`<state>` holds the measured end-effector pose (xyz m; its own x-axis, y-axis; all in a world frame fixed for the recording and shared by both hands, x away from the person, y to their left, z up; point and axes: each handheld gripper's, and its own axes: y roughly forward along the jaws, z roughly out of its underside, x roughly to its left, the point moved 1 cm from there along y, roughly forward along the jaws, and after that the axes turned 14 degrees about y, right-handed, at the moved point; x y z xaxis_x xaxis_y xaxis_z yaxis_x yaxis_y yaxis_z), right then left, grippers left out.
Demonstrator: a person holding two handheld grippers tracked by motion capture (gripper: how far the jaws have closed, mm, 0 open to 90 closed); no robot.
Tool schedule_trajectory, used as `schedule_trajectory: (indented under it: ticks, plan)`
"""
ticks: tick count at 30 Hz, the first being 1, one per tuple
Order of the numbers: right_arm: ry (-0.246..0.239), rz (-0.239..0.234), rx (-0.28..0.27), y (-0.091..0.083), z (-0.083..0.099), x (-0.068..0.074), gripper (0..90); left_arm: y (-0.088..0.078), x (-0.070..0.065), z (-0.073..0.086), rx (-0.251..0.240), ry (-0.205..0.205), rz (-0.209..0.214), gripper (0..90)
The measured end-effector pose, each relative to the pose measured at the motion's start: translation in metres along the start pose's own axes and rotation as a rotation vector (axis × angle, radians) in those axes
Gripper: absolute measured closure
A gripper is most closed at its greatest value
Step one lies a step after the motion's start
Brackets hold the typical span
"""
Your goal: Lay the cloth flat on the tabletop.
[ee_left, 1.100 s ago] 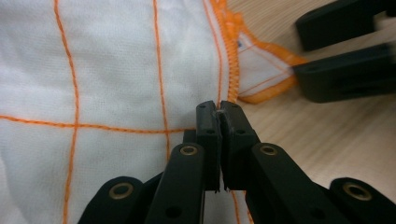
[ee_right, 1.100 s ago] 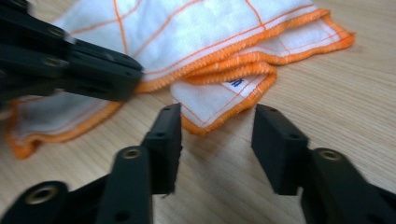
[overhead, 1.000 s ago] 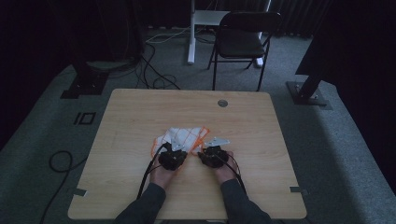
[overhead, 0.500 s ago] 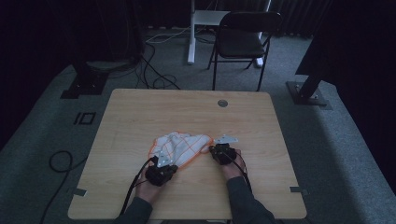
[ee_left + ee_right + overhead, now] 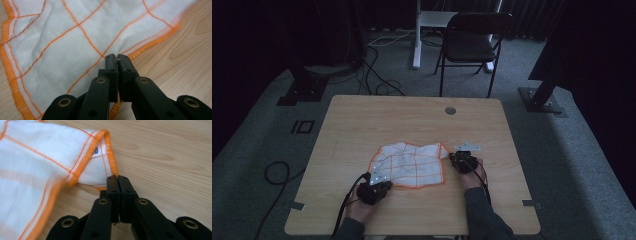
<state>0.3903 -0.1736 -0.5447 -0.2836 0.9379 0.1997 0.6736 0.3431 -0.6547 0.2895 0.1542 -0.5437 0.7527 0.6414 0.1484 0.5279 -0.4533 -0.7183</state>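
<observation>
A white cloth [image 5: 409, 167] with an orange grid and orange hem lies spread on the wooden table [image 5: 412, 120]. My left gripper [image 5: 383, 182] is at the cloth's near left corner, its jaws shut on the fabric just inside the hem. In the left gripper view the cloth [image 5: 75, 37] fans away from the left gripper [image 5: 116, 56]. My right gripper [image 5: 452, 156] is at the cloth's far right corner. In the right gripper view the right gripper [image 5: 117, 178] is shut on the folded, hemmed corner [image 5: 100, 165], which carries a small blue mark.
A round grommet [image 5: 450, 110] sits in the table's far side. A black folding chair [image 5: 472, 42] and a white post base stand behind the table. Cables lie on the grey carpet at left, and black stand bases flank the table.
The hands have moved apart, the left toward the near left and the right to the right. The bunched cloth between them is now pulled out nearly flat.
</observation>
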Motion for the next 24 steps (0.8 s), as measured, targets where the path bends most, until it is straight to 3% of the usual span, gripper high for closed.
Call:
schedule_trajectory:
  ticks: [9,12,20,24]
  plan:
    - [0.020,0.047,-0.015,-0.006,-0.011,-0.021,88.9,-0.001,-0.001,0.001,-0.003,0.000,-0.001,87.4]
    - [0.026,0.037,-0.013,-0.007,-0.012,-0.024,87.4,-0.001,-0.002,0.001,-0.001,0.003,-0.001,87.0]
    - [0.020,0.024,-0.030,-0.017,-0.007,-0.018,69.2,0.000,-0.007,0.000,-0.009,0.018,0.018,84.5]
    - [-0.014,-0.001,-0.035,-0.027,-0.003,-0.009,66.9,-0.002,-0.006,-0.001,-0.020,0.018,0.027,75.4]
